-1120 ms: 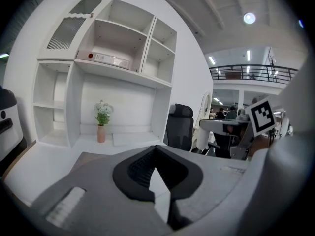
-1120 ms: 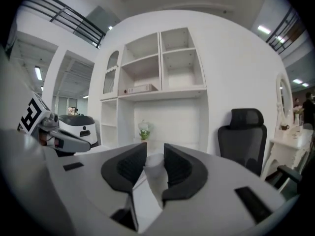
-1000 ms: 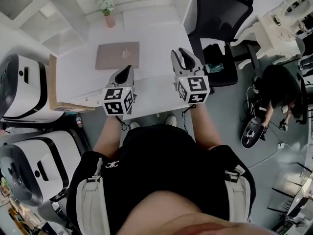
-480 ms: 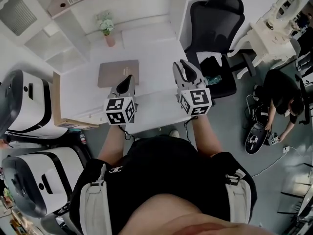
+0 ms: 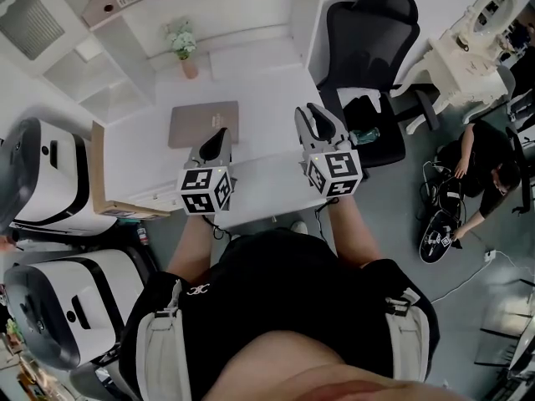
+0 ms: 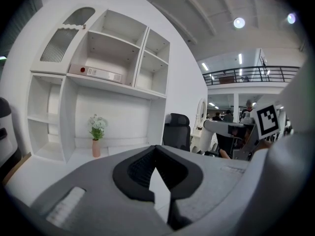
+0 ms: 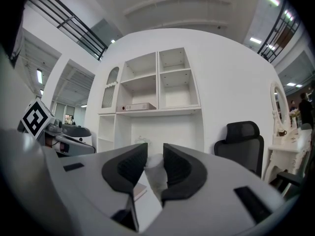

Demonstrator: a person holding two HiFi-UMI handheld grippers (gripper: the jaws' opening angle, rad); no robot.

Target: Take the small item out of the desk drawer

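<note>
Honestly not much to read here: the cubes on the left gripper (image 5: pixel 219 132) and right gripper (image 5: pixel 309 109) only carry black-and-white square marker patterns, no letters or numbers. The person's black shirt (image 5: pixel 276 291) has a tiny white logo (image 5: pixel 198 289) like two interlocked C shapes. The brown book (image 5: pixel 204 124) on the desk (image 5: pixel 276 90) and the flat box (image 6: pixel 96 73) on the shelf both have small print, way too small to make out.
</note>
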